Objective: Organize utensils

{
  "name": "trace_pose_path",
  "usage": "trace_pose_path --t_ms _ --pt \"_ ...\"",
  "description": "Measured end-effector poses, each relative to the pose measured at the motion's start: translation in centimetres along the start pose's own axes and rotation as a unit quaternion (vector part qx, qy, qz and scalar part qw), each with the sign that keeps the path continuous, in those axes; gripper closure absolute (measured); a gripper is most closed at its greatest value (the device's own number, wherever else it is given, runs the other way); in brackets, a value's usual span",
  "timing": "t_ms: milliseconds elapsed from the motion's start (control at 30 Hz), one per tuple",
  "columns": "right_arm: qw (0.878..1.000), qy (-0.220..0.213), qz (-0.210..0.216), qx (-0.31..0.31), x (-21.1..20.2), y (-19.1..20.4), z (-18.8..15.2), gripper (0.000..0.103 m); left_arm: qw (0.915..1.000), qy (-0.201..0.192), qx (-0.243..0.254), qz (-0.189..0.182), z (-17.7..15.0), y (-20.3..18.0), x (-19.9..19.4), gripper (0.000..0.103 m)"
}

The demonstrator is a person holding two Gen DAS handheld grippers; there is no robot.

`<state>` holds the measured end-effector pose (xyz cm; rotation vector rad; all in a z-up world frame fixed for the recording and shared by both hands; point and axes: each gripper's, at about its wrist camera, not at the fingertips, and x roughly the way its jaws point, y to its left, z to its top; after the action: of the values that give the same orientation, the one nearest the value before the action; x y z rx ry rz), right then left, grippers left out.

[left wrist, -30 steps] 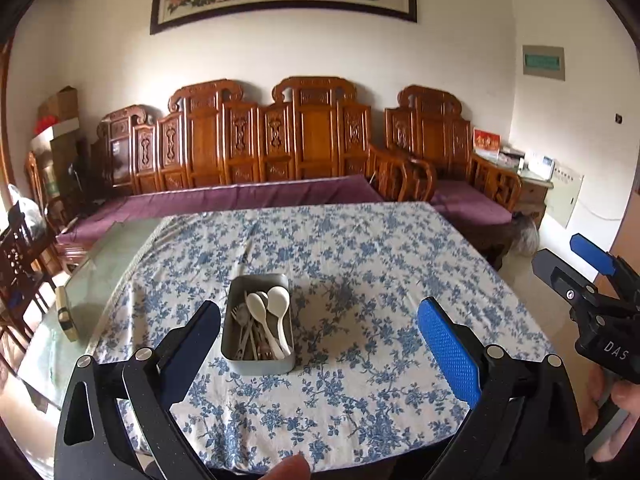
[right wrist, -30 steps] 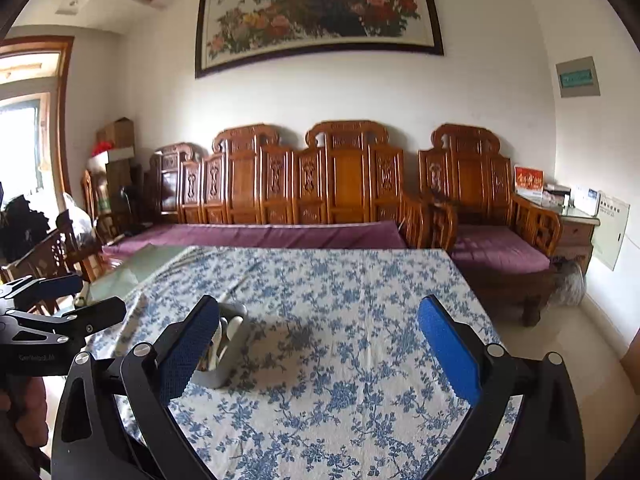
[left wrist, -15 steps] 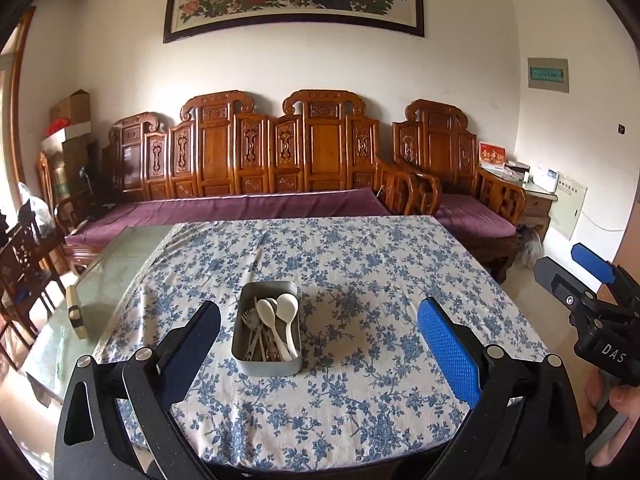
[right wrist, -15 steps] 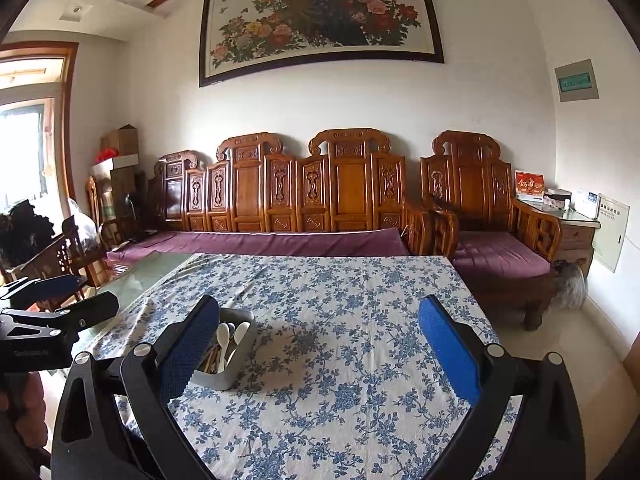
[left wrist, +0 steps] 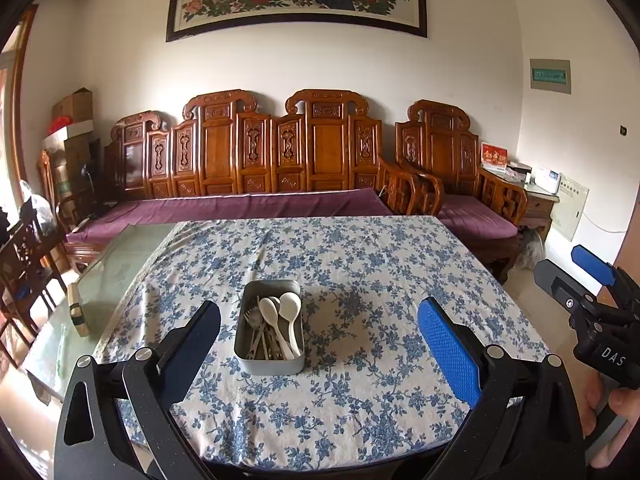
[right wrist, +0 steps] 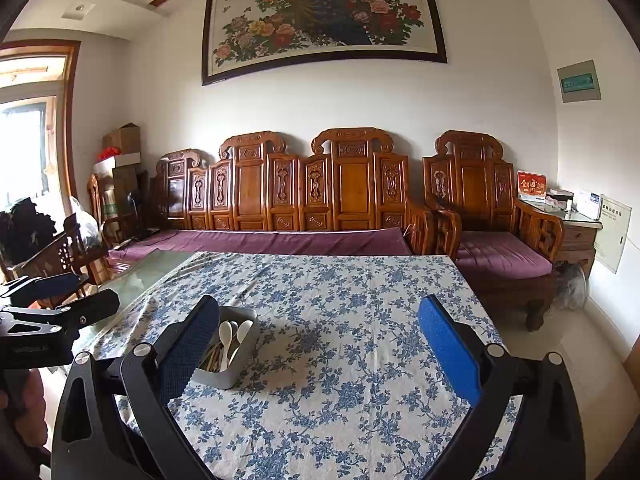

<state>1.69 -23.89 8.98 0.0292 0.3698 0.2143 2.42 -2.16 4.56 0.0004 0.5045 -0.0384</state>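
Since a second ago both cameras have drawn back and tipped upward: more of the wall and the framed painting shows, and the metal tin [left wrist: 270,328] sits smaller and farther out on the cloth.

Nearest, the left gripper [left wrist: 319,344] hangs over the near edge of the table with its jaws wide apart and nothing between them. The right gripper [right wrist: 319,348] is the same, jaws spread and empty, held to the right of the tin.

Beyond them, on the flowered tablecloth [left wrist: 360,272], stands one tin. In it lie two white spoons [left wrist: 280,322], bowls toward the far end, beside a bundle of metal cutlery [left wrist: 258,340] too tangled to count. No utensil lies loose on the cloth.

That fits either of two stages: the pieces wait in the tin to be taken out and sorted, or they have been gathered into it and the job is done. The pictures do not settle which, so no move can be named. Any reach into the tin would call for a narrow, steep approach, since the pieces overlap.

Farthest off stand a carved wooden bench [left wrist: 280,152] with a purple cushion and one matching armchair [left wrist: 460,176].
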Motion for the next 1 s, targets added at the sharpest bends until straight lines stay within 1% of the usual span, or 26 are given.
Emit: trace_pose_path --t_ms 1000 --pt "1.000 0.002 0.000 0.001 0.17 0.12 -0.27 0.003 1.0000 -0.001 0.000 -0.002 -0.11 -0.30 -0.13 0.008"
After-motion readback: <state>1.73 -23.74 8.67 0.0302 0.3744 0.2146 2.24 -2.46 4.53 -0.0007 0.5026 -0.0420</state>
